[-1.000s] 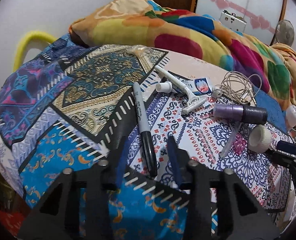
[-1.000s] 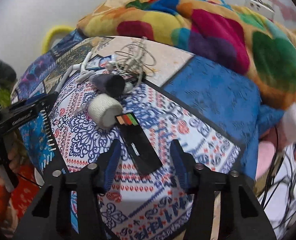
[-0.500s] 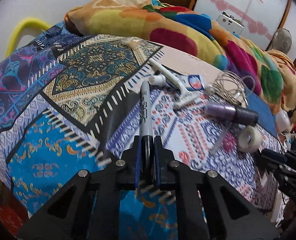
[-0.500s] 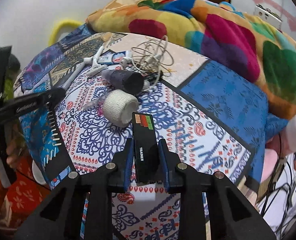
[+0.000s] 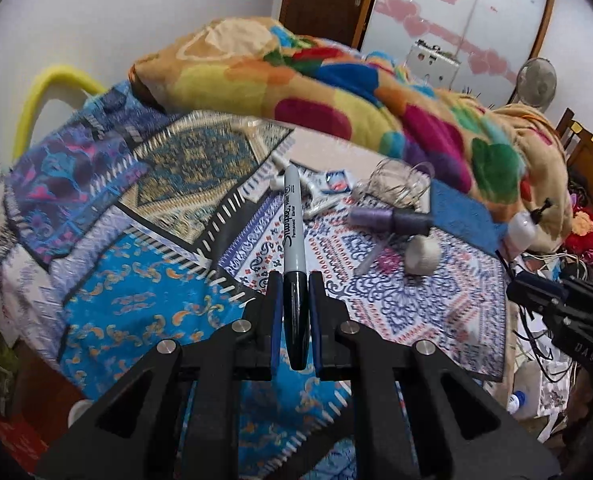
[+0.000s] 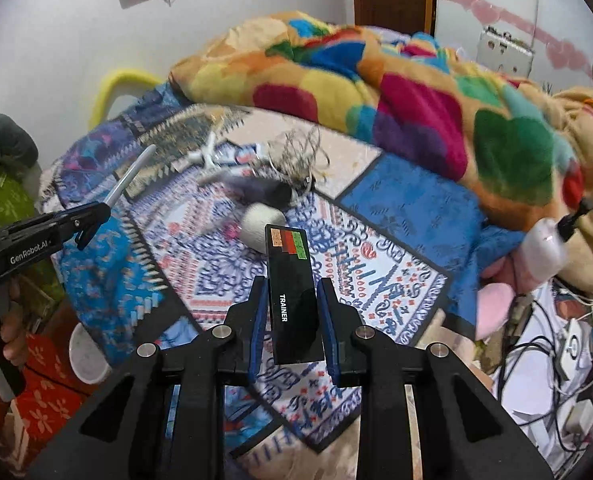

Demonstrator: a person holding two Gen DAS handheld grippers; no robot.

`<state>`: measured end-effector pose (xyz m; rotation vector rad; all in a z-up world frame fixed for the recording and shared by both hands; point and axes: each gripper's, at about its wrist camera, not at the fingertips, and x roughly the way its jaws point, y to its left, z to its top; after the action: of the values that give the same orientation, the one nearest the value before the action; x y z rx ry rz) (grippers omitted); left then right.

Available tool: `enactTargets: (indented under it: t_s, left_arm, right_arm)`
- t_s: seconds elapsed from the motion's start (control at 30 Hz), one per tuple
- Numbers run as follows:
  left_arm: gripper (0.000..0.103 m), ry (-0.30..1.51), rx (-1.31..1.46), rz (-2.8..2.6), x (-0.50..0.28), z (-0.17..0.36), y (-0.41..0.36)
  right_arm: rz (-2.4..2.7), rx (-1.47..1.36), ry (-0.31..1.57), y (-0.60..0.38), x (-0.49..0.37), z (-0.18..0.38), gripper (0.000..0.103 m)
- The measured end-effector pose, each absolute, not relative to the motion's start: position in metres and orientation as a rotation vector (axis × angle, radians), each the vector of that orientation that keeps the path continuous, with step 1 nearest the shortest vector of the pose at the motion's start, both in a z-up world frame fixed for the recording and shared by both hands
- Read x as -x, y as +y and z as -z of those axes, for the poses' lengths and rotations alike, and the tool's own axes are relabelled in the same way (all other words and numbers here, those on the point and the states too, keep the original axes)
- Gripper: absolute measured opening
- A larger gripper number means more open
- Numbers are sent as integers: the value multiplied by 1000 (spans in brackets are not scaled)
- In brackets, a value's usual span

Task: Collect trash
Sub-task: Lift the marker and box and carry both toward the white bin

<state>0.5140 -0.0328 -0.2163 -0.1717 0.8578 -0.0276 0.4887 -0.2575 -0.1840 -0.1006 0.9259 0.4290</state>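
Note:
My left gripper (image 5: pixel 295 280) is shut on a grey and black Sharpie marker (image 5: pixel 292 224), held above the patterned bed cover (image 5: pixel 144 296) with the cap end between the pads. My right gripper (image 6: pixel 291 288) is shut on a black card marked TRAINER (image 6: pixel 292 292) with coloured squares at its far end, lifted off the cover. The left gripper with the marker also shows at the left of the right wrist view (image 6: pixel 92 216). Left on the bed are a white razor (image 5: pixel 316 196), a purple thread spool (image 5: pixel 392 218), a white tape roll (image 5: pixel 422 254) and a wire tangle (image 5: pixel 400 178).
A colourful blanket (image 5: pixel 336 92) is heaped along the far side of the bed. A small blue packet (image 5: pixel 336 180) lies by the razor. Cables and clutter (image 6: pixel 556 344) lie on the floor at the right. A white bowl (image 6: pixel 88 352) sits low at the left.
Both grippers closed, the left on the marker and the right on the black card, then lifted them off the bed cover and drew back.

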Motion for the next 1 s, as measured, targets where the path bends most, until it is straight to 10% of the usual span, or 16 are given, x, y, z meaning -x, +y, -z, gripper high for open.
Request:
enactTargets:
  t_s: [1.0]
  left_arm:
    - [11, 654, 194, -150, -284, 103, 87]
  right_arm:
    - [-682, 127, 674, -130, -347, 62, 22]
